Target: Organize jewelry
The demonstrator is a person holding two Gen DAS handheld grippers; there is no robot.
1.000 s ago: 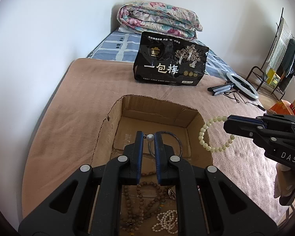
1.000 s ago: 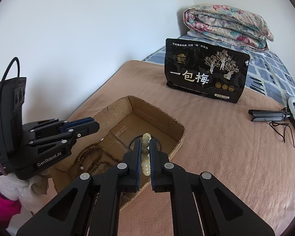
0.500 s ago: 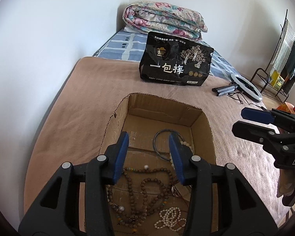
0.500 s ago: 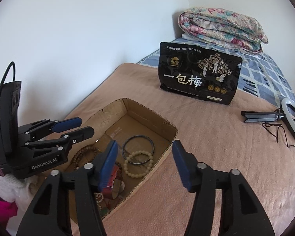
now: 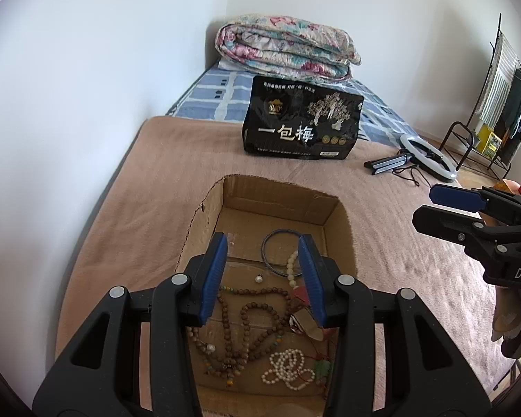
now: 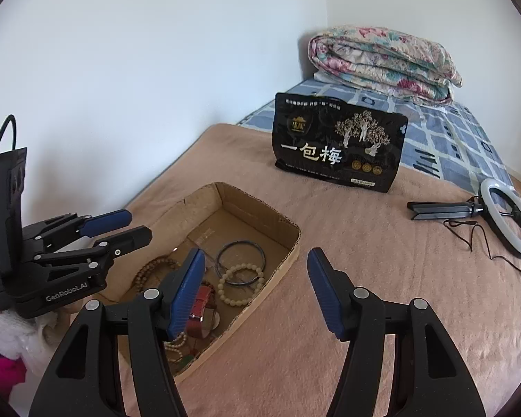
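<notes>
The cardboard box (image 5: 342,222) sits on the pink blanket (image 5: 149,187) of the bed, low in the centre of the left wrist view, with the jewelry lying loose inside it. The left gripper (image 5: 264,278) hangs over the box with its jaws apart and nothing between them; framed in the gap are a dark bangle (image 5: 271,239), a small white pearl (image 5: 258,279) and, lower down, a brown bead necklace (image 5: 257,312). A pale bead bracelet (image 5: 290,266) lies across the bangle, just beside the right blue pad, and a white pearl string (image 5: 288,368) lies near the bottom of the box.

In the right wrist view the right gripper (image 6: 255,292) also stands with jaws wide apart and empty, over the box's near rim at lower centre: its left pad covers part of the box, its right pad is over the blanket. The pale bracelet (image 6: 241,283) and bangle (image 6: 241,259) lie in the box between the pads, overlapping. A black bag (image 6: 338,147) stands upright further back.
</notes>
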